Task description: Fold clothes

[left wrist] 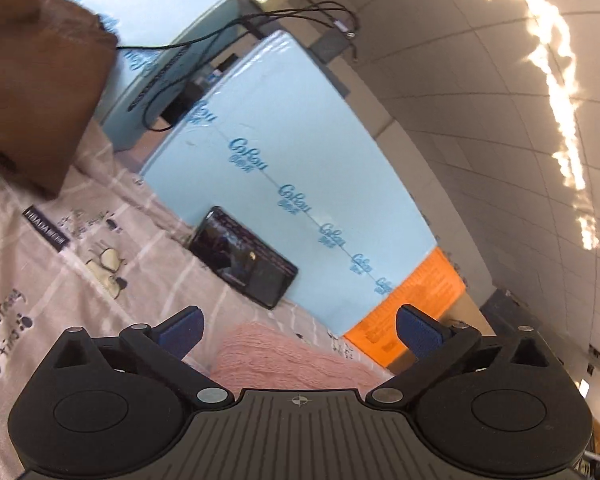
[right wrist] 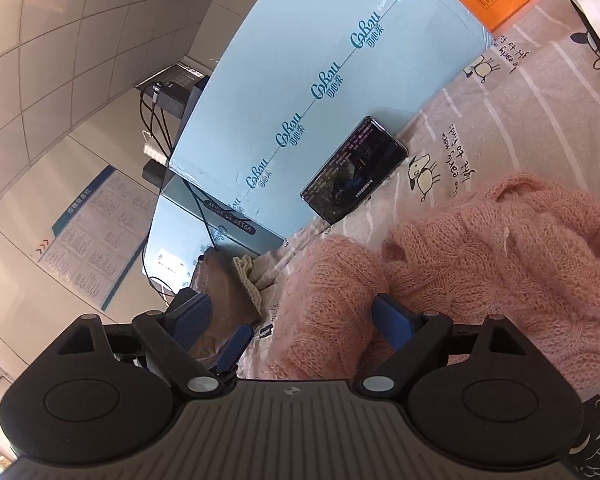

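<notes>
A fluffy pink knitted sweater (right wrist: 480, 256) lies crumpled on the printed pink-grey bedsheet (right wrist: 512, 112). My right gripper (right wrist: 292, 320) is open just above the sweater's near sleeve, with the knit between and below its blue fingers (right wrist: 392, 320). In the left wrist view the sweater's edge (left wrist: 284, 356) shows below my left gripper (left wrist: 298, 330), which is open and empty above it. A brown garment (left wrist: 32, 80) lies folded at the upper left; it also shows in the right wrist view (right wrist: 224, 284).
A black phone (left wrist: 244, 256) leans against large light-blue boxes (left wrist: 284, 152); it also shows in the right wrist view (right wrist: 354, 170). An orange box (left wrist: 416, 300) stands beside them. Black cables (left wrist: 204, 36) run over the boxes. A tiled wall is behind.
</notes>
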Demonstrator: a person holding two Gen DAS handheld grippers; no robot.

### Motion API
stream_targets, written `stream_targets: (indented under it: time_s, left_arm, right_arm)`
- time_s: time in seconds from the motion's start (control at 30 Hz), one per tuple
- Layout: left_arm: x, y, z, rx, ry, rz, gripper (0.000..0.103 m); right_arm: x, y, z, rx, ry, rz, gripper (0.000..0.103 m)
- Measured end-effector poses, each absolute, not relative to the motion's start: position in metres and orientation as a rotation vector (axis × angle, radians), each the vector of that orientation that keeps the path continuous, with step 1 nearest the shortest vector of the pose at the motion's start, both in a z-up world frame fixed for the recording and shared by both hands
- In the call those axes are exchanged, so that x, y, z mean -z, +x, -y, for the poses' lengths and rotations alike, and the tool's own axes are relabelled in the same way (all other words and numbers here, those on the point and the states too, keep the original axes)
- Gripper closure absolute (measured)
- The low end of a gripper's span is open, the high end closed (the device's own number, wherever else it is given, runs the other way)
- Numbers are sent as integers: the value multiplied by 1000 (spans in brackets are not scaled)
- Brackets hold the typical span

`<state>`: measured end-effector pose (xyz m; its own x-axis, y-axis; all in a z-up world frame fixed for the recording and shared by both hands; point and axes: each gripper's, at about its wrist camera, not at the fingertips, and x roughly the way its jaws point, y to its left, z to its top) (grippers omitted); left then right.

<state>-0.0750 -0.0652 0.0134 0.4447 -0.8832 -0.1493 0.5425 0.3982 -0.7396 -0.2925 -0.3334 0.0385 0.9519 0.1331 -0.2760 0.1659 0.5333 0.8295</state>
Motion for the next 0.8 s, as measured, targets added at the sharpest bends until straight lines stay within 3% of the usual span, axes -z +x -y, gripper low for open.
stream_targets:
  time_s: [0.03,0.1,0.2,0.3,0.5,0.8]
  left_arm:
    - [-9,-67,63,936,-707,-640,0]
    - [-3,-58,60,926,-748,-705,0]
    - [-2,-61,64,963,-714,-712,0]
    - [-3,-68,71,1000,-654,-712,0]
    - [-7,-83,94,1058,-469,-721,0]
    - [-21,-116,137,1111,-112,-600,0]
  right_arm:
    - [-37,-287,330,31,1005,-357,31]
    - [-35,-278,322,38,974,-411,62]
    - [-38,-277,316,36,923,-408,78]
    - [-49,-286,315,53,857,-337,84]
    - [-79,-325,326,213,691,-153,84]
    - [-42,-377,347,427,721,-168,83]
